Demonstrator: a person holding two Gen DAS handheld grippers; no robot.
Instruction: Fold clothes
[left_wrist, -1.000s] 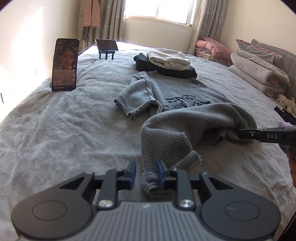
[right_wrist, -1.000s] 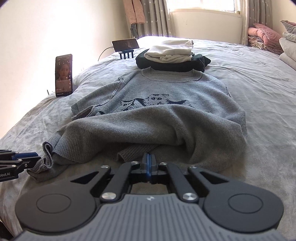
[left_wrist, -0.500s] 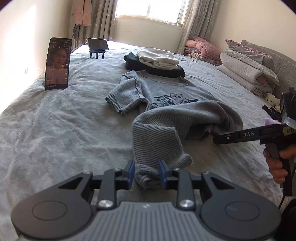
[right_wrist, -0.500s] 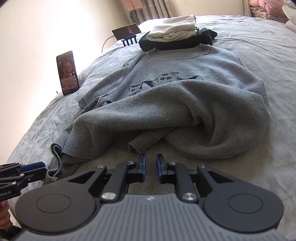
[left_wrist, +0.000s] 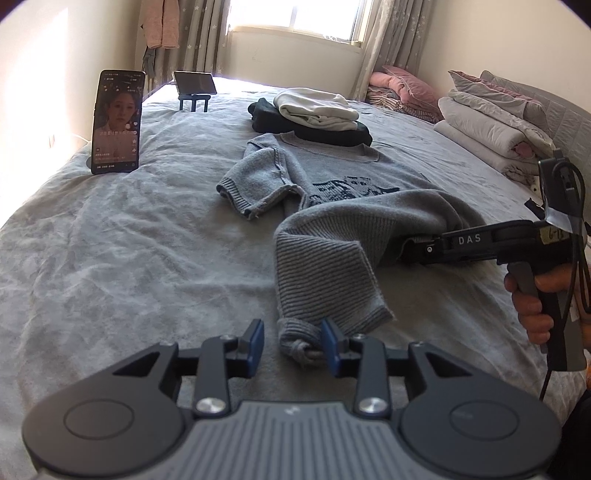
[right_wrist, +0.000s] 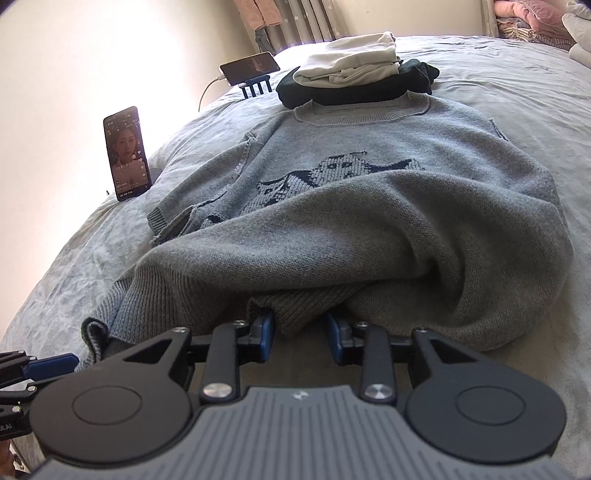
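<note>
Left hand-held gripper (left_wrist: 291, 345): opening, sleeve cuff (left_wrist: 295, 341) between jaws, seemingly released | right hand-held gripper (right_wrist: 300, 336): opening astride sweater (right_wrist: 369, 221) hem, ungripped | laid on bed (left_wrist: 129, 240) for folding.

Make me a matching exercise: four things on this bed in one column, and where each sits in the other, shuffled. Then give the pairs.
Things:
1. white folded clothes
2. upright phone
3. grey sweater
4. folded quilts

Places:
A. spread out in the middle of the bed
B. on top of the dark folded garment
C. piled at the right edge by the wall
D. standing at the left edge

Pairs: 1-B, 2-D, 3-A, 4-C
</note>
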